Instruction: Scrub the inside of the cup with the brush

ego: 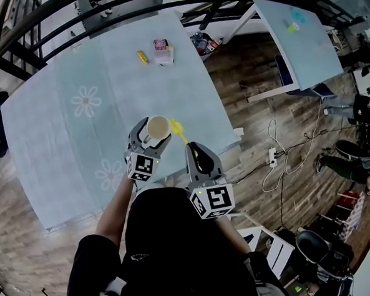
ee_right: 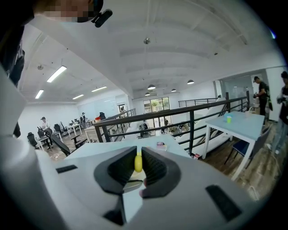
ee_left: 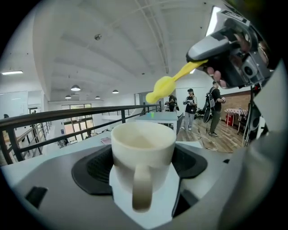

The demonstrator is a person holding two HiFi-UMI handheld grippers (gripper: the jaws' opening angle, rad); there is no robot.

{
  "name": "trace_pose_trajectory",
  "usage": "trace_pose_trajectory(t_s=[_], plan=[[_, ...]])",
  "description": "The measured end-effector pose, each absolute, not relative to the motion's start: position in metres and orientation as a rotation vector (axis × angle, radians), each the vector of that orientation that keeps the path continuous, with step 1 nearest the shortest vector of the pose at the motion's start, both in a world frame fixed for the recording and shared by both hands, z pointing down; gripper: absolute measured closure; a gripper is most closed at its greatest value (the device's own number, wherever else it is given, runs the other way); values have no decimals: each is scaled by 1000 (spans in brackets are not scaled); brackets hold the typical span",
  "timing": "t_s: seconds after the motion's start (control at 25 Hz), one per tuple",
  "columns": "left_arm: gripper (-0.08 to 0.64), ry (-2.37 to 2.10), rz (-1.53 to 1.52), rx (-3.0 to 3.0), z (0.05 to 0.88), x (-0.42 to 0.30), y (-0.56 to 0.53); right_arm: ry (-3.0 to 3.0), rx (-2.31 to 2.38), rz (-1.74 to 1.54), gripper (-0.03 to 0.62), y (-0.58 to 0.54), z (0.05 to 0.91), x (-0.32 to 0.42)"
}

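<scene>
Cream cup (ee_left: 143, 148), clamped upright between left gripper (ego: 153, 136) jaws, yellow brush (ego: 178, 130) handle clenched in right gripper (ego: 194, 153), brush head near cup rim, both above tabletop (ego: 81, 100) near edge.

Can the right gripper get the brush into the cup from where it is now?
Probably yes. The left gripper holds the cup with its mouth open and unblocked. The right gripper has the yellow brush just beside the rim, with nothing between.

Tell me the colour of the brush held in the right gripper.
Yellow. The brush shows best in the left gripper view, raised above the cup.
</scene>
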State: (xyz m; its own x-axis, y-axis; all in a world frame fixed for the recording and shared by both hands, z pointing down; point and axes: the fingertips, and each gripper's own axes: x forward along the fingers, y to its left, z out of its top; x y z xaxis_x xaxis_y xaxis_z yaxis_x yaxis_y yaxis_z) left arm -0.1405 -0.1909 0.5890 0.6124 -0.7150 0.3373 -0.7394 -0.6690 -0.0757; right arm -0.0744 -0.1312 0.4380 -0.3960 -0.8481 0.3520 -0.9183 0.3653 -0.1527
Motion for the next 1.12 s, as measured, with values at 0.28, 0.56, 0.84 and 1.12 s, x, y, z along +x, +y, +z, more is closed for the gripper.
trace_pose_trajectory(t_s=[0.28, 0.56, 0.84, 1.12], plan=[[166, -1232, 580, 2806, 564, -125, -173, -2487, 1521, 501, 552, -120, 426, -76], [166, -1312, 574, 2799, 543, -102, -160, -2538, 1533, 505, 552, -107, 406, -46], [166, -1385, 600, 2803, 521, -59, -133, -2575, 1421, 502, 554, -76, 396, 4], [166, -1395, 666, 2851, 509, -17, -96, -2596, 1292, 499, 554, -49, 400, 41]])
